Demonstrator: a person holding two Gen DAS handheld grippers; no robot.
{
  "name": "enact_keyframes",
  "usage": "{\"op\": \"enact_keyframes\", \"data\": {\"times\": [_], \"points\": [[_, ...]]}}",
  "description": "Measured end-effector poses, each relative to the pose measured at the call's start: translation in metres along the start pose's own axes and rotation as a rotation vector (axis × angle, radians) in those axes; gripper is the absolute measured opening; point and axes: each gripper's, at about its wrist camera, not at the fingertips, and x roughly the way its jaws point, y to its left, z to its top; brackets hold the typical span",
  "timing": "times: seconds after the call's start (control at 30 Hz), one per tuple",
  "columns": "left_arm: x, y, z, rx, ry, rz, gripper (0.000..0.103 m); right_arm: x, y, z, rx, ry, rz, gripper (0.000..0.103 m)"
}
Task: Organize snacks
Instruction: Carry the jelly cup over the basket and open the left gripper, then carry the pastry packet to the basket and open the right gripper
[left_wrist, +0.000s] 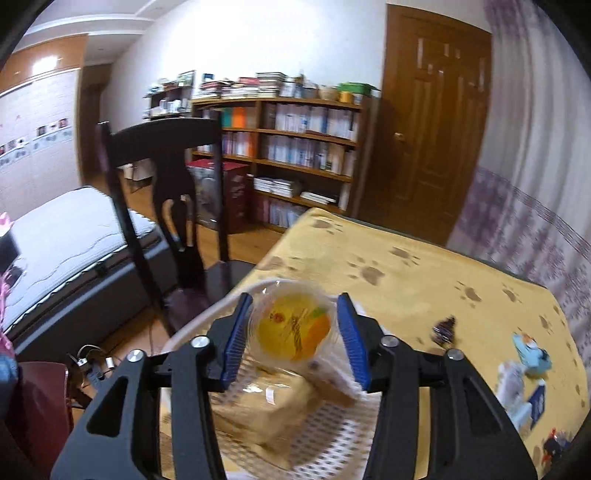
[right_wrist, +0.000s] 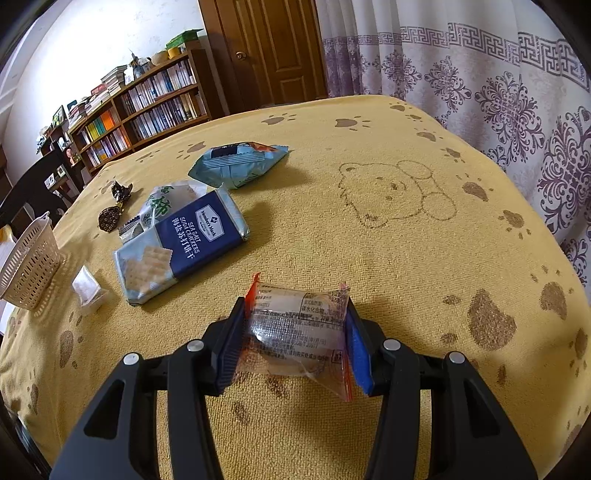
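In the left wrist view my left gripper (left_wrist: 294, 306) is shut on a clear jelly cup (left_wrist: 291, 332) with a yellow and orange lid. It hangs over a white slotted basket (left_wrist: 207, 317) at the table's near left corner. A tan wrapped snack (left_wrist: 266, 410) lies in the basket. In the right wrist view my right gripper (right_wrist: 294, 306) is shut on a clear snack packet (right_wrist: 295, 328) with red ends, just above the yellow cloth. The same basket (right_wrist: 27, 266) stands far to the left.
On the paw-print tablecloth (right_wrist: 369, 258) lie a blue soda cracker pack (right_wrist: 181, 247), a light blue packet (right_wrist: 236, 162), a green-and-white packet (right_wrist: 166, 203), dark candies (right_wrist: 110, 218) and a small clear packet (right_wrist: 86, 290). A dark chair (left_wrist: 166, 184) stands left of the table.
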Motion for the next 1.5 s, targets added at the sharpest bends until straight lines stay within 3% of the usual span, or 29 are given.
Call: {"op": "enact_keyframes", "data": {"times": [0.13,1.0,1.27,1.5], "points": [[-0.004,0.012,0.005,-0.028,-0.019,0.021,0.069,0.000,0.000,0.000,0.000,0.000,0.000,0.050],[-0.045,0.005,0.009,-0.036,-0.095,-0.040,0.081,-0.014,0.000,0.000,0.033,-0.042,-0.019,0.050],[-0.053,0.009,0.013,-0.049,-0.114,-0.054,0.082,-0.037,0.034,0.006,-0.010,-0.093,0.066,0.050],[-0.058,0.022,0.019,-0.066,-0.129,-0.042,0.085,-0.048,0.101,0.024,-0.126,-0.124,0.155,0.050]]}}
